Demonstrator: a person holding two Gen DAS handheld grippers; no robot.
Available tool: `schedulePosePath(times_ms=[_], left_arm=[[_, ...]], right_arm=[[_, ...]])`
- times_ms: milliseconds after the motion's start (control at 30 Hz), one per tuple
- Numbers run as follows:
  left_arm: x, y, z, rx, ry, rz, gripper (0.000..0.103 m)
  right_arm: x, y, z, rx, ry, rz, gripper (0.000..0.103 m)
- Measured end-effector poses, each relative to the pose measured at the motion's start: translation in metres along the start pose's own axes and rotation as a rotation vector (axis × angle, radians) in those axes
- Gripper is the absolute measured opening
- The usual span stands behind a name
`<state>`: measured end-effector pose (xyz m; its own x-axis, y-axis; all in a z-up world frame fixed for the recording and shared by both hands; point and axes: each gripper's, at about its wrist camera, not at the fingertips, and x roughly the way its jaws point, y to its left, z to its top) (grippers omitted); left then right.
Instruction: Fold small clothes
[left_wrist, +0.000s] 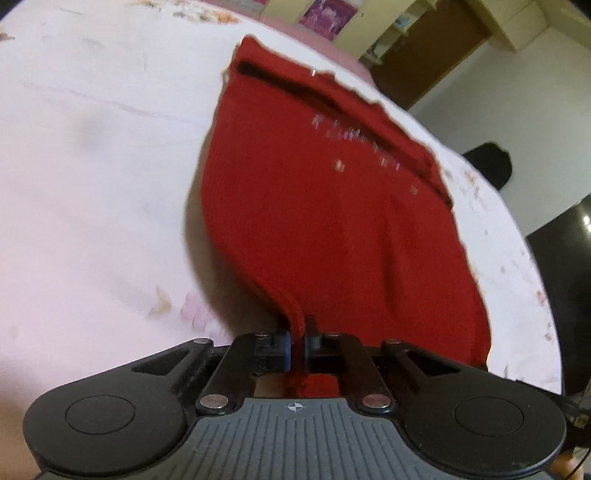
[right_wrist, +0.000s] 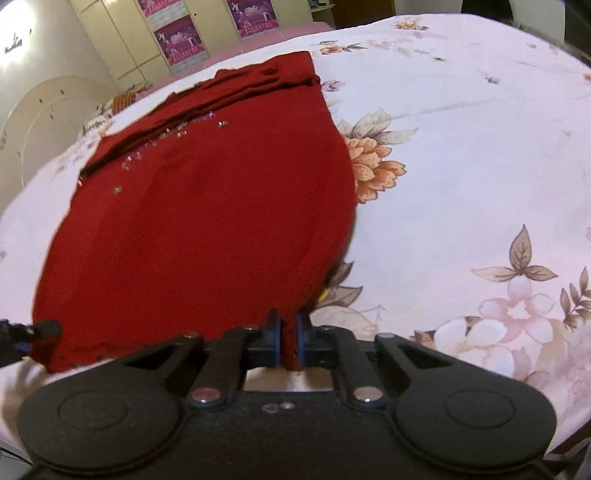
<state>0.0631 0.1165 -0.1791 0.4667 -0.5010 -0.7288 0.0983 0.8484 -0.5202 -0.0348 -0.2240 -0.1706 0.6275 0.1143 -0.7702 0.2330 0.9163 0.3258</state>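
A red knit garment (left_wrist: 325, 206) with small shiny studs lies spread on a floral bedsheet (left_wrist: 92, 177). My left gripper (left_wrist: 298, 325) is shut on the garment's near left hem, which runs up between the blue pads. In the right wrist view the same red garment (right_wrist: 207, 221) stretches away from me. My right gripper (right_wrist: 289, 325) is shut on its near right corner. The tip of the left gripper (right_wrist: 35, 330) shows at the garment's near left corner. The far end of the garment is folded into layers.
The sheet (right_wrist: 461, 166) with large printed flowers covers the bed all around the garment. Cupboards with pink posters (right_wrist: 181, 40) stand beyond the bed. A dark chair back (left_wrist: 491, 162) and a brown door (left_wrist: 432, 59) show past the bed's edge.
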Motion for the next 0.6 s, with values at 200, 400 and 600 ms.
schedulePosePath(times_ms=[200, 400, 600], left_arm=[[-0.01, -0.022, 0.034, 0.063, -0.113, -0.046, 0.006], [-0.006, -0.045, 0.09, 0.079, -0.229, -0.069, 0.006], [0.024, -0.064, 0.155, 0.092, -0.322, -0.065, 0.006]], right_arm=[[-0.016, 0.009, 0.031, -0.006, -0.12, 0.063, 0.008], [-0.016, 0.02, 0.085, -0.039, -0.24, 0.097, 0.008], [0.011, 0.037, 0.157, -0.085, -0.331, 0.124, 0.008]])
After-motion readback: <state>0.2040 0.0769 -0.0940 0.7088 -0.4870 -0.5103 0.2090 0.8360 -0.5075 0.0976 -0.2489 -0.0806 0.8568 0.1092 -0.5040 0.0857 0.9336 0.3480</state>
